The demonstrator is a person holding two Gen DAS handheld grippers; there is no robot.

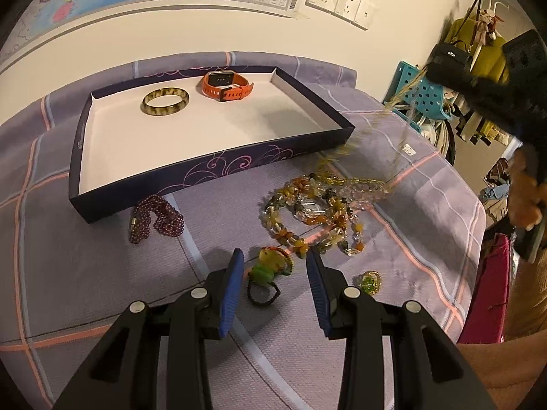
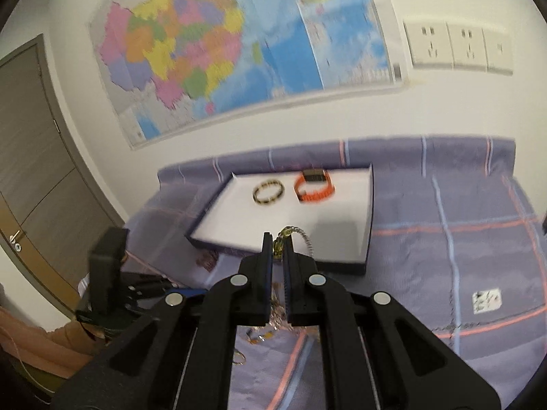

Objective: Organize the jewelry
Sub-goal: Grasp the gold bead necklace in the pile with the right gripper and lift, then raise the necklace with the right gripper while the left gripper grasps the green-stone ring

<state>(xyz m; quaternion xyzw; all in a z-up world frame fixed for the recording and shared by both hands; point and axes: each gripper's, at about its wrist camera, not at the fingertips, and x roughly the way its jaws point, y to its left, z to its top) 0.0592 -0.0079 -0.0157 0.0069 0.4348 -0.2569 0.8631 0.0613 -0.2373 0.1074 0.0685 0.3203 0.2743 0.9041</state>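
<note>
Right hand-held gripper (image 2: 277, 249) pinches necklace (image 2: 301, 234) above tray (image 2: 367, 212).

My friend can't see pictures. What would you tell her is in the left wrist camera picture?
The open left gripper hovers over a small green and yellow charm on a purple plaid cloth. Beyond lie a heap of amber beaded necklaces, a dark red bead strand, and a shallow box holding a bangle and an orange watch.
</note>
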